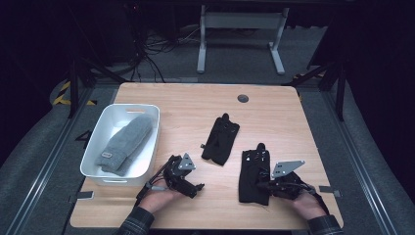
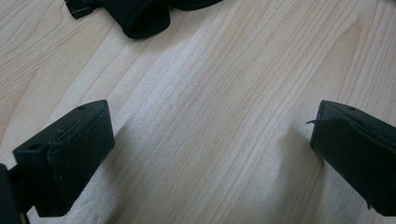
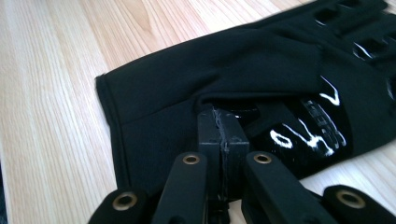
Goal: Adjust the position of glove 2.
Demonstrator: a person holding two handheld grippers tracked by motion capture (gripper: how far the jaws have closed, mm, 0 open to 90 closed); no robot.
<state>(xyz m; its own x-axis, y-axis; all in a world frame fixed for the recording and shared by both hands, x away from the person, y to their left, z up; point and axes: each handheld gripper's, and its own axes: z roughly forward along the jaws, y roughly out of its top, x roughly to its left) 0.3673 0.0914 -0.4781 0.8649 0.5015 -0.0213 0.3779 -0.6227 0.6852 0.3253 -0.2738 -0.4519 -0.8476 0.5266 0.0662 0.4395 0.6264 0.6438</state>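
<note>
Your right gripper (image 3: 219, 135) pinches a fold of the near black glove (image 1: 253, 176), which lies right of the white bin (image 1: 147, 169). That thin pinch could slip if you lift fast. Your left gripper (image 2: 212, 154) stands spread over bare table (image 2: 224, 93), beside the bin. How much cloth sits between the shut jaws is unclear.

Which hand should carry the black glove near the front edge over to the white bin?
Probably the right. The right hand-held gripper is shut on that black glove, while the left hand-held gripper is open over bare table, though closer to the white bin.
</note>
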